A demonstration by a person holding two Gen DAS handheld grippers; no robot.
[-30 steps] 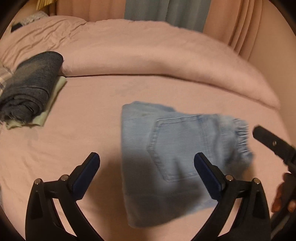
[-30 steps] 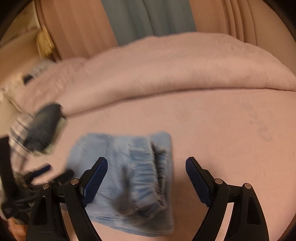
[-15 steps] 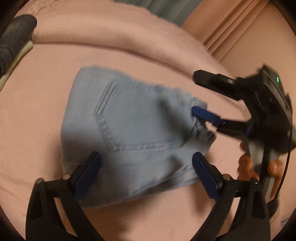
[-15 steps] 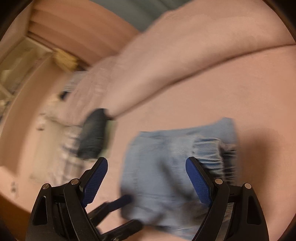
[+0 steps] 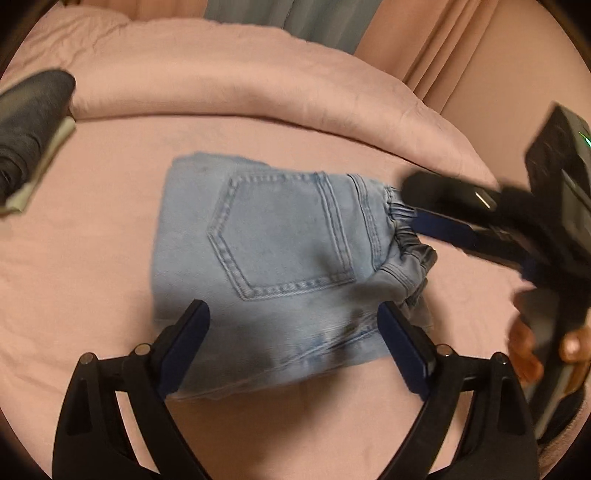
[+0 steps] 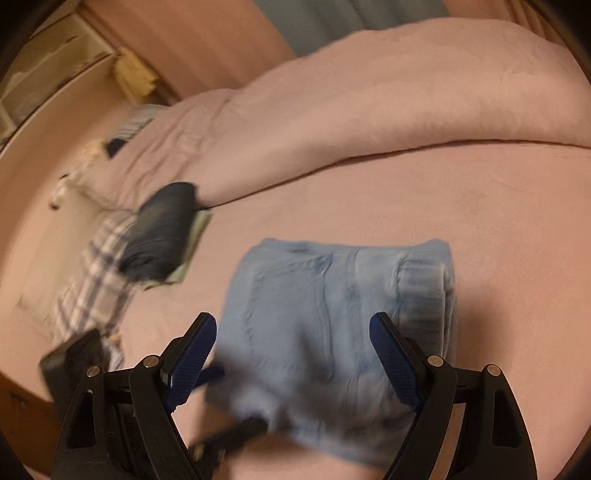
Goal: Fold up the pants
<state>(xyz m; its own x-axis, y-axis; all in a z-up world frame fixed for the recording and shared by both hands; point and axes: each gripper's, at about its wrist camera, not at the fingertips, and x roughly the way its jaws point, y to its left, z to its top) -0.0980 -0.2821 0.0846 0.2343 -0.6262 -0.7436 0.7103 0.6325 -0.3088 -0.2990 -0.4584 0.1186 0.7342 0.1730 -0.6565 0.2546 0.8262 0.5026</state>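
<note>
Centre of the pink bed (image 5: 110,280): folded light-blue pants (image 5: 280,266), pocket up; I hold left gripper (image 5: 293,345) and right gripper (image 6: 291,354) spread wide, both empty, flanking the bundle, likely to lift it.

You have a pink bed sheet (image 5: 92,258) spread across the bed, with a pink duvet (image 5: 229,77) bunched along its far side. At your left a dark folded garment (image 5: 26,125) lies on top of a pale green cloth (image 5: 48,147), touching the duvet's edge. Beside that stack, the right wrist view shows a plaid fabric (image 6: 92,280), blurred. Behind the bed hang pink curtains (image 5: 443,44) and a grey-blue curtain (image 5: 295,18). A yellow item (image 6: 135,75) sits by the headboard corner; what it is you cannot tell.
</note>
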